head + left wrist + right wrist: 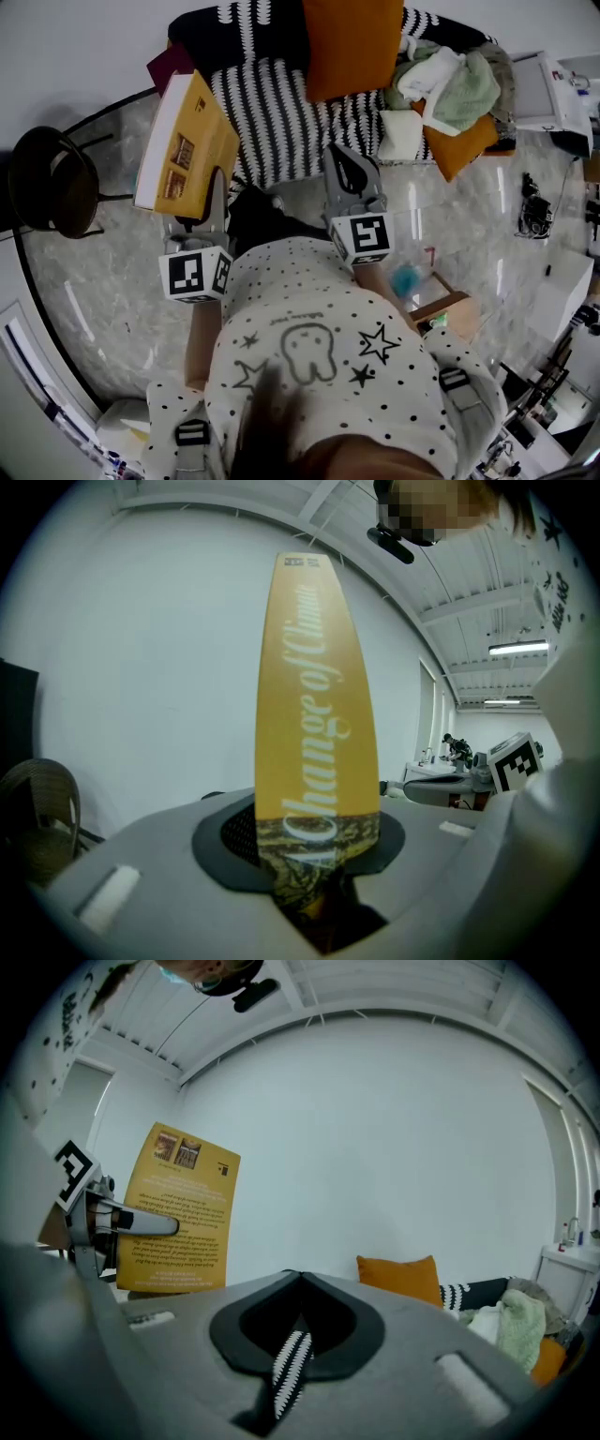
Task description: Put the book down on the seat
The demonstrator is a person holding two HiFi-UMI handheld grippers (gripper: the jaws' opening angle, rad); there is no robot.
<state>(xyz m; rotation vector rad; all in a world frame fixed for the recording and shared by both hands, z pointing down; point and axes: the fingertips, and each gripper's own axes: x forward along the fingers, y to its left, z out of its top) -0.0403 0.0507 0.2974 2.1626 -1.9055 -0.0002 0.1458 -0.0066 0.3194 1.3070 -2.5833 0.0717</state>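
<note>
Nearest, the left gripper [214, 202] was clamped on the lower end of the yellow book [180, 141], whose spine faced that gripper's camera. The book stood tilted in the air, to the left of the seat's near-left corner and not resting on it. To the right, the right gripper [349, 169] had its jaws together, holding nothing, above the near edge of the striped blanket [272, 112] covering the seat. Farther off, an orange cushion [352, 42] lay on the blanket, with a pile of cloths [450, 80] to its right.
</note>
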